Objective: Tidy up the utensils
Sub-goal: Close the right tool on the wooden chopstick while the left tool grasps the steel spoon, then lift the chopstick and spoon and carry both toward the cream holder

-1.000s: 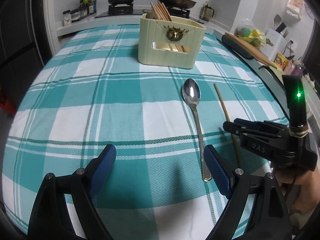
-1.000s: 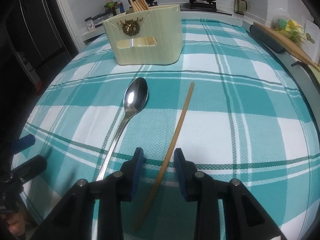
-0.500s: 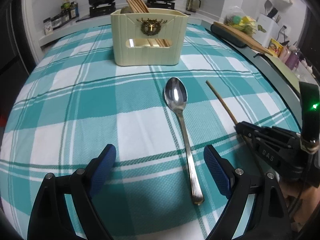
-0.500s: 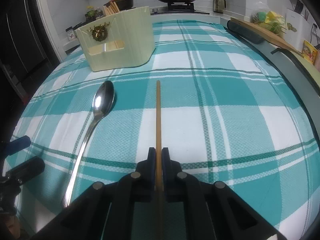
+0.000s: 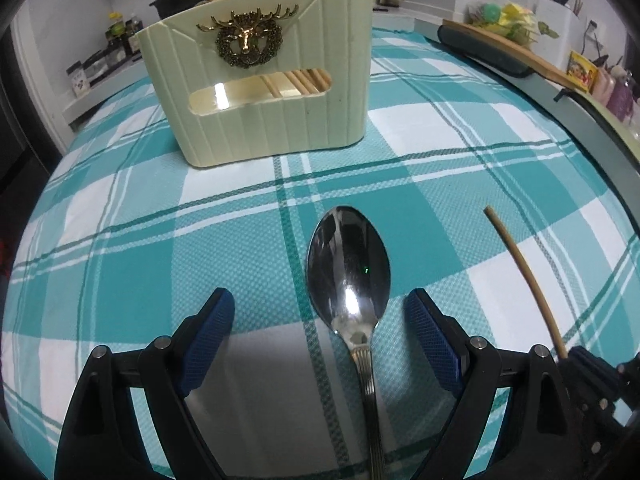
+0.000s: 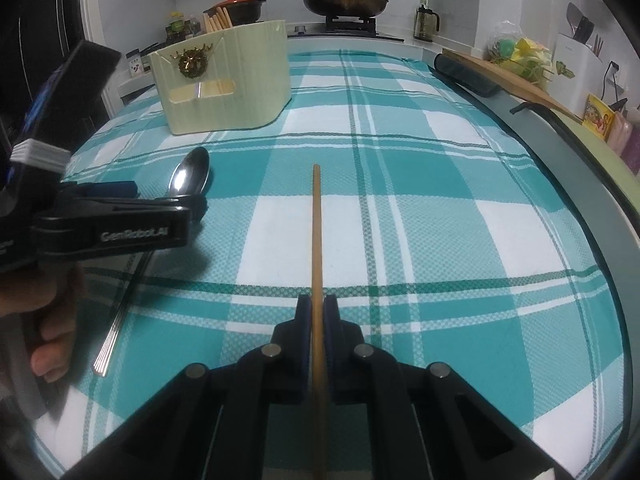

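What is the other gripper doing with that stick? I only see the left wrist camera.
Observer: The right gripper is shut on the chopstick, which is clamped between its pads.
Child: Where does my spoon's handle end?
Observer: The spoon has its handle tip lying on the tablecloth, beside the hand holding the left gripper.
Child: Does the stick poke out behind?
Observer: Yes, it runs on back past the pads, out of the picture.
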